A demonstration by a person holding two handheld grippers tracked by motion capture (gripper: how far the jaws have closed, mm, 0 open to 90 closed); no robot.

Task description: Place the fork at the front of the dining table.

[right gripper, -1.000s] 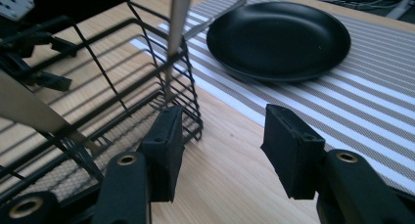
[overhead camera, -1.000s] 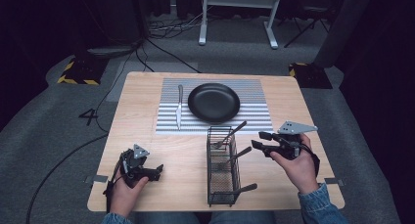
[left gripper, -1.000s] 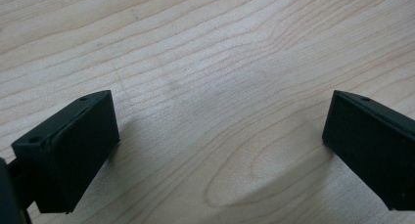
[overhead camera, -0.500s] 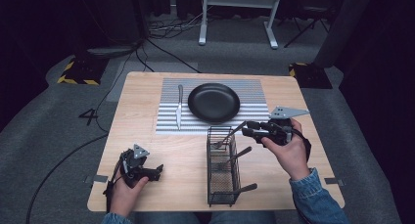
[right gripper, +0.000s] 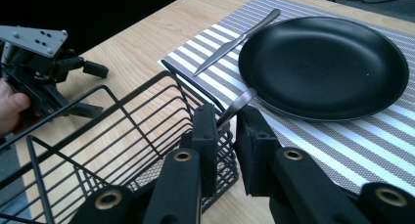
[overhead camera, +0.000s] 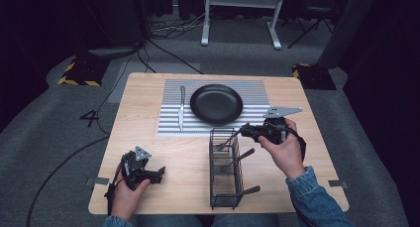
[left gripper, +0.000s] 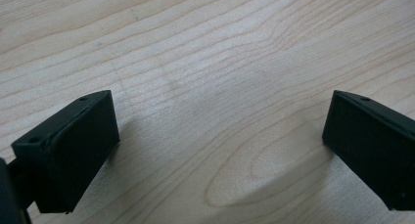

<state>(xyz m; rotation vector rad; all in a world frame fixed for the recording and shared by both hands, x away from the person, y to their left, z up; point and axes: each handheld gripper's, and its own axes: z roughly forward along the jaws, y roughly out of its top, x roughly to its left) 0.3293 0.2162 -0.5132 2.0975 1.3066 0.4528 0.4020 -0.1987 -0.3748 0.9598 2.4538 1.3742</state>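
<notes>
now right gripper [right gripper: 226,128] jaws just closed, pinching utensil handle [right gripper: 237,106] over wire basket [right gripper: 98,136].

Desk [overhead camera: 148,138]: one, light wood.
Striped placemat [overhead camera: 171,128]: one, lying at the far side of the desk.
Black plate [overhead camera: 216,104]: one, on the placemat.
Knife [overhead camera: 182,108]: one, on the placemat left of the plate.
Wire basket [overhead camera: 224,182]: one, black.
Utensil handles sticking out of the basket [overhead camera: 246,154]: three that I can count.
Handheld grippers [overhead camera: 253,132]: two, one in each hand.
</notes>
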